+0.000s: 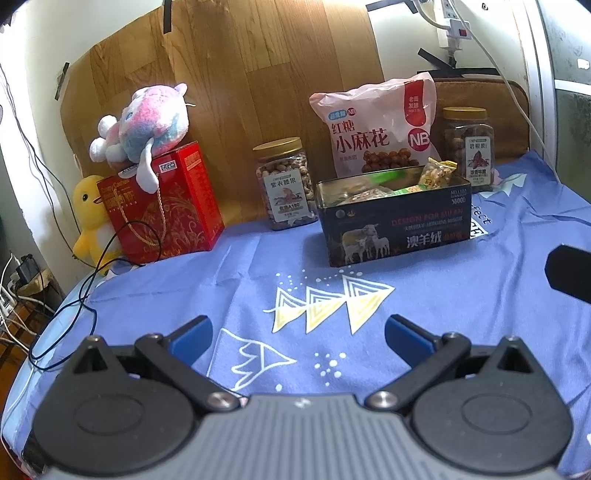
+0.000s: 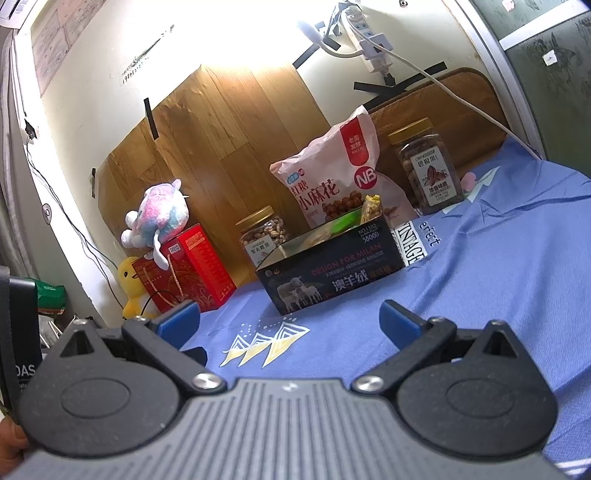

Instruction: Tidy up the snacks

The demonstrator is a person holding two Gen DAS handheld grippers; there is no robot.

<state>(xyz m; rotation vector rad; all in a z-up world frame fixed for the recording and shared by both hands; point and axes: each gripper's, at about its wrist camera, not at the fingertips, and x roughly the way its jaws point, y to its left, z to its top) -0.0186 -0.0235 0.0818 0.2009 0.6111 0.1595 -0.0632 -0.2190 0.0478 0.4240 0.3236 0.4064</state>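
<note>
A dark open tin box printed with sheep stands on the blue cloth and holds small snack packets. Behind it leans a pink snack bag. One gold-lidded nut jar stands left of the tin, another to its right. My left gripper is open above the cloth, well short of the tin, with nothing between its blue fingers. My right gripper is open too, also empty and short of the tin.
A red gift box with a pink plush toy on top stands at the back left, a yellow plush duck beside it. A thin black cable trails over the cloth's left edge. A power strip hangs on the wall.
</note>
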